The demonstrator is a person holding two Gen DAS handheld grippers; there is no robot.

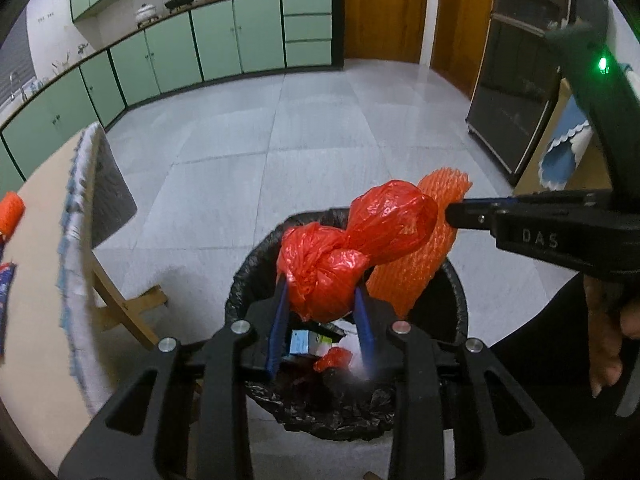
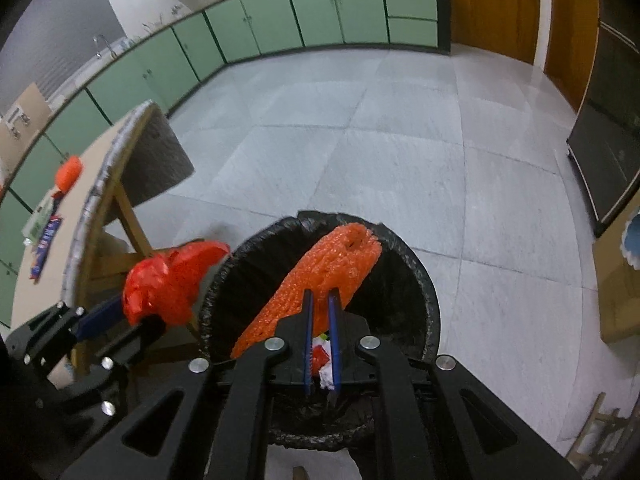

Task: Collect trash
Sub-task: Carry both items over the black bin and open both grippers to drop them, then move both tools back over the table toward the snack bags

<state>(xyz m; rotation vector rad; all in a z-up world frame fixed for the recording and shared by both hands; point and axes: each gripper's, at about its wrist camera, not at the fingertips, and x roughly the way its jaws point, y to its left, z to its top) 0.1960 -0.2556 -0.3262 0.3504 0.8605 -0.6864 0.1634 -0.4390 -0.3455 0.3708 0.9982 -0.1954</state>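
Observation:
My left gripper [image 1: 322, 284] is shut on a knotted red plastic bag [image 1: 352, 248] and holds it over the black-lined trash bin [image 1: 256, 264]. My right gripper [image 2: 322, 296] is shut on an orange foam net sleeve [image 2: 320, 276] and holds it over the same bin [image 2: 412, 280]. In the left wrist view the right gripper [image 1: 454, 212] comes in from the right with the sleeve [image 1: 424, 272] hanging behind the red bag. In the right wrist view the left gripper [image 2: 132, 316] with the red bag [image 2: 168, 280] is at the bin's left rim. Paper and red scraps [image 1: 332, 356] lie inside the bin.
A wooden table [image 2: 52, 264] with a fringed cloth edge stands to the left, bearing an orange object [image 2: 68, 172] and wrappers [image 2: 46, 244]. Green kitchen cabinets [image 1: 180, 52] line the far wall. A dark cabinet [image 1: 512, 100] and wooden doors [image 1: 384, 8] stand at the right. The floor is pale tile.

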